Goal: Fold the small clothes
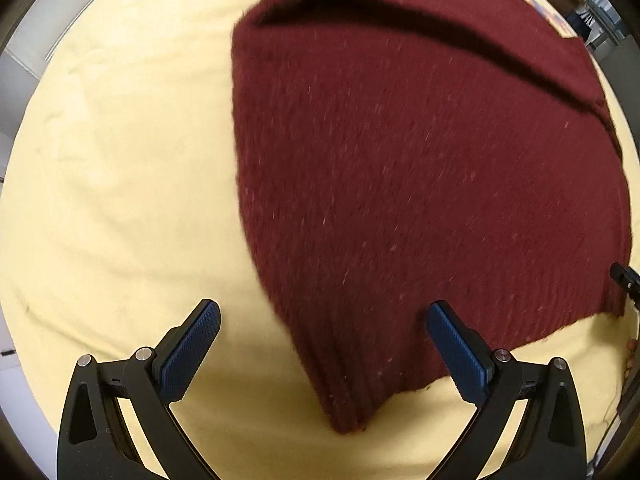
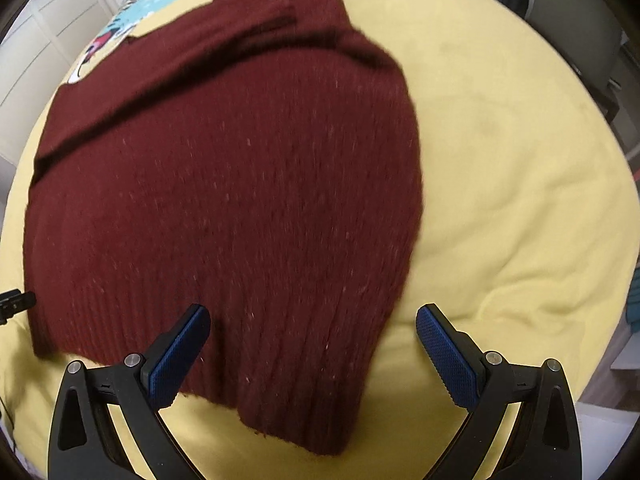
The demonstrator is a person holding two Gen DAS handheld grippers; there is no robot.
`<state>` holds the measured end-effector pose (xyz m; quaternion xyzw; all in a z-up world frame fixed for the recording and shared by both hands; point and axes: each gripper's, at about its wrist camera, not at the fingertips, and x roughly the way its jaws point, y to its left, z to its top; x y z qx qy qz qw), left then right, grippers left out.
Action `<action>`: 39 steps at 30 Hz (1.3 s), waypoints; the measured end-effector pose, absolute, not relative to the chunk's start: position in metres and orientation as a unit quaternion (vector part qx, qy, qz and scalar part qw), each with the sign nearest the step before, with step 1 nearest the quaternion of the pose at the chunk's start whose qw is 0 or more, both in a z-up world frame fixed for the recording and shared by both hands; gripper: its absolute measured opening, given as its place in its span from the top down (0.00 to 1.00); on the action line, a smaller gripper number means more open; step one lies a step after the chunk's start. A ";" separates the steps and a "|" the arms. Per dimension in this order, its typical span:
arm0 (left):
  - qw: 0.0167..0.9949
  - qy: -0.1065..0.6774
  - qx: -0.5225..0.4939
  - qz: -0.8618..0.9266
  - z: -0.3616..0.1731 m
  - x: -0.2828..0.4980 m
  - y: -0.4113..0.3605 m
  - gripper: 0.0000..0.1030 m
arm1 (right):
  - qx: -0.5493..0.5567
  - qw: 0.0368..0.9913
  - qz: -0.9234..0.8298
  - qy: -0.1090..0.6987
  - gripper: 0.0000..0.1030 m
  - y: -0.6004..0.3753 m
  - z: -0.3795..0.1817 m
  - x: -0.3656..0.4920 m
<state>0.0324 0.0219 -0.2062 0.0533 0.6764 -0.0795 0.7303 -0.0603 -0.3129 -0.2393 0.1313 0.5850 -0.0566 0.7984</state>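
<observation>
A dark red knitted sweater [image 1: 420,168] lies spread on a pale yellow blanket [image 1: 120,160], its sleeves folded across the far part. My left gripper [image 1: 324,340] is open, hovering over the sweater's near left hem corner, holding nothing. In the right wrist view the same sweater [image 2: 224,184] fills the middle. My right gripper [image 2: 312,344] is open above the sweater's near right hem corner, empty. The tip of the other gripper shows at the far edge of each view [image 1: 624,276] [image 2: 14,304].
The yellow blanket [image 2: 500,200] has a cartoon print [image 2: 120,20] at its far end, partly under the sweater. White cabinets [image 2: 48,40] stand at the left and dark furniture [image 2: 580,20] at the right beyond the bed.
</observation>
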 end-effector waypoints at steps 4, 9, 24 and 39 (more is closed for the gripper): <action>0.714 0.693 0.051 -0.086 -0.223 0.027 0.018 0.06 | 0.137 0.789 -0.053 0.596 0.01 -0.313 -0.248 -0.060; 0.717 0.688 0.048 -0.103 -0.224 0.023 0.011 0.24 | 0.146 0.783 -0.045 0.603 0.01 -0.315 -0.252 -0.059; 0.721 0.665 -0.003 -0.193 -0.177 0.031 0.002 0.91 | 0.192 0.782 0.000 0.593 0.88 -0.327 -0.224 -0.051; 0.800 0.554 -0.054 -0.225 -0.076 0.120 0.025 0.91 | 0.203 0.861 0.021 0.465 0.89 -0.349 -0.120 0.005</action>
